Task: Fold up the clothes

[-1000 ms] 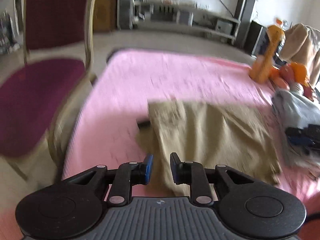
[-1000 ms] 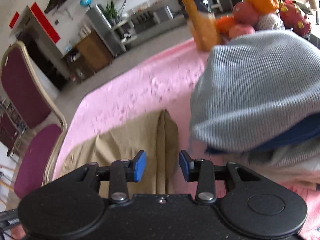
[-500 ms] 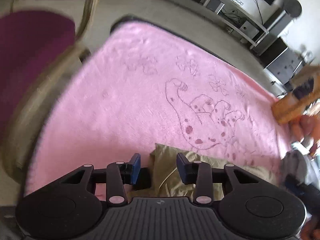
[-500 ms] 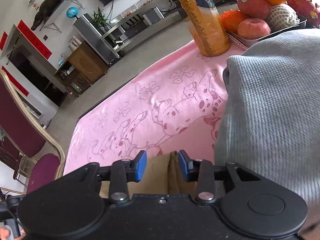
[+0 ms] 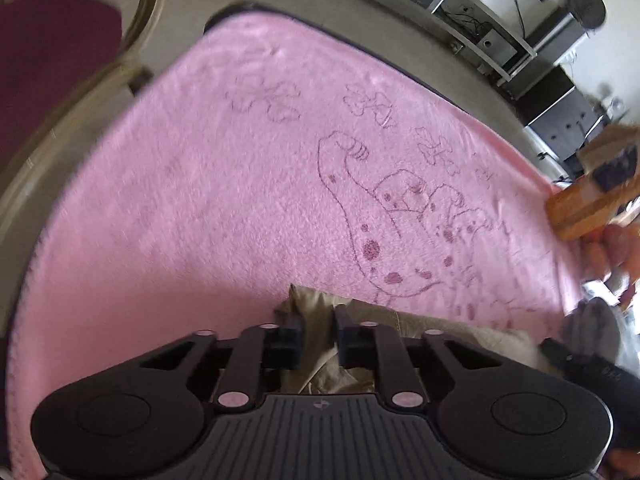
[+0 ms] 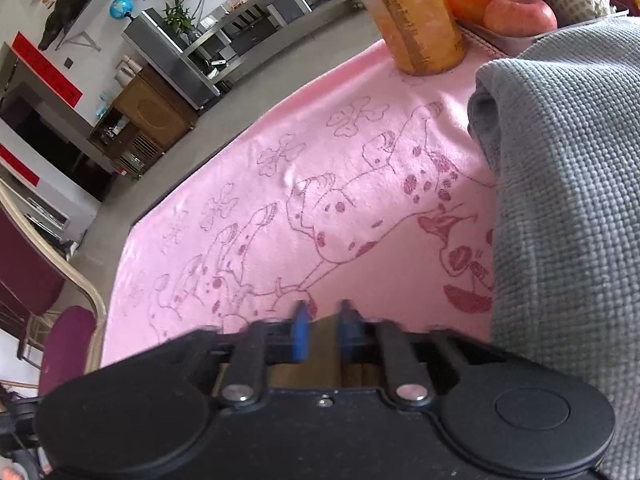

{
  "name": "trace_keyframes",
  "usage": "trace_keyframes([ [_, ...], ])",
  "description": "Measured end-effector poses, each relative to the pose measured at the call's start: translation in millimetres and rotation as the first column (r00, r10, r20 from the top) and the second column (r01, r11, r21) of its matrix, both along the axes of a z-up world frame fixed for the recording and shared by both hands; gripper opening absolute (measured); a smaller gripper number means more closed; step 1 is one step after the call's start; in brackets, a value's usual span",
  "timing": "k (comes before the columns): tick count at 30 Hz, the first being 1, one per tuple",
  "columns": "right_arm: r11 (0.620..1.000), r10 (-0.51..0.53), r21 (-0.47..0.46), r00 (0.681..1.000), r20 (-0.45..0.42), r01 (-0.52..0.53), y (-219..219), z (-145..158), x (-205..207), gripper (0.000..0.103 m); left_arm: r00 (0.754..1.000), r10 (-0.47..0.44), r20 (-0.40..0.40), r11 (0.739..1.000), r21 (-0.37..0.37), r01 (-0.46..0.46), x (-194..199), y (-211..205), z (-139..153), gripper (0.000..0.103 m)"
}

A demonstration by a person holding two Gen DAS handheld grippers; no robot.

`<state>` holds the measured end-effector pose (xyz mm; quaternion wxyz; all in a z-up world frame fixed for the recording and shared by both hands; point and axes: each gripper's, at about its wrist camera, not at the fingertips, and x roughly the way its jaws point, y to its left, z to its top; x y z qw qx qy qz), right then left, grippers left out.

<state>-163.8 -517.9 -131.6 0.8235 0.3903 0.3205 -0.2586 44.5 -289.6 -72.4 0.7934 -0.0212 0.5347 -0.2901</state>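
Left gripper [image 5: 318, 336] jaws closing; right gripper [image 6: 323, 330] clamped.

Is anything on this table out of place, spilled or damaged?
Nothing looks spilled or damaged. The khaki garment is bunched and wrinkled at its edge, where the left claw is closing on it. The grey knit garment lies in an unfolded heap beside the upright juice bottle.
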Motion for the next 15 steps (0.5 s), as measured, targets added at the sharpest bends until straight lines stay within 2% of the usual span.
trace_keyframes([
  [3,0.990,-0.002,-0.142,0.998,-0.066,-0.008,15,9,-1,0.000,0.987,-0.010,0.163,0.995,0.103,-0.007,-28,-6,8,0.007],
  [4,0.980,-0.013,-0.199,0.996,-0.094,-0.006,21,13,-1,0.000,0.982,-0.013,0.189,0.991,0.134,-0.013,-34,-7,7,0.006],
  [5,0.977,-0.015,-0.214,0.994,-0.111,-0.009,23,13,-2,0.000,0.977,-0.016,0.213,0.986,0.164,-0.020,-39,-8,6,0.005],
  [7,0.978,-0.001,-0.207,0.989,-0.151,-0.031,25,8,-1,0.000,0.972,-0.035,0.231,0.979,0.205,-0.013,-43,-9,4,0.004],
  [10,0.967,0.006,-0.249,0.984,-0.177,-0.051,33,12,-1,0.001,0.958,-0.005,0.287,0.968,0.240,-0.067,-42,0,10,0.004],
  [13,0.974,-0.042,-0.225,0.987,-0.154,0.007,30,25,-19,0.004,0.960,0.043,0.276,0.972,0.211,-0.104,-43,25,21,0.007],
  [14,0.980,-0.045,-0.198,0.989,-0.138,0.017,30,30,-28,0.008,0.958,0.052,0.283,0.974,0.196,-0.111,-48,34,26,0.007],
  [15,0.985,-0.044,-0.171,0.992,-0.119,0.023,31,36,-39,0.017,0.954,0.050,0.295,0.977,0.182,-0.108,-54,42,32,0.011],
])
